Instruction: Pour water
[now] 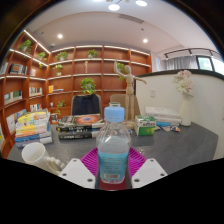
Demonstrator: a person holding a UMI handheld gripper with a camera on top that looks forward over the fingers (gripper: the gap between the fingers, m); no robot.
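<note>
Behind the dark counter [170,145] rise wooden shelves [85,70]. Tool [112,168] clenched on a water bottle [113,145]; a white cup [33,152] stands beside, partly cut off.

Gripper [113,168]: two-finger handheld unit, seen from its own camera.
- Fingers [76,174]: one left, one right, pale grey-white, broad blocky shape with angled, faceted outer faces.
- Pads [90,160]: magenta, fitted on the inner face of each finger, surface showing a fine grid texture.
- Cables, screws, markings: cannot be made out.
</note>
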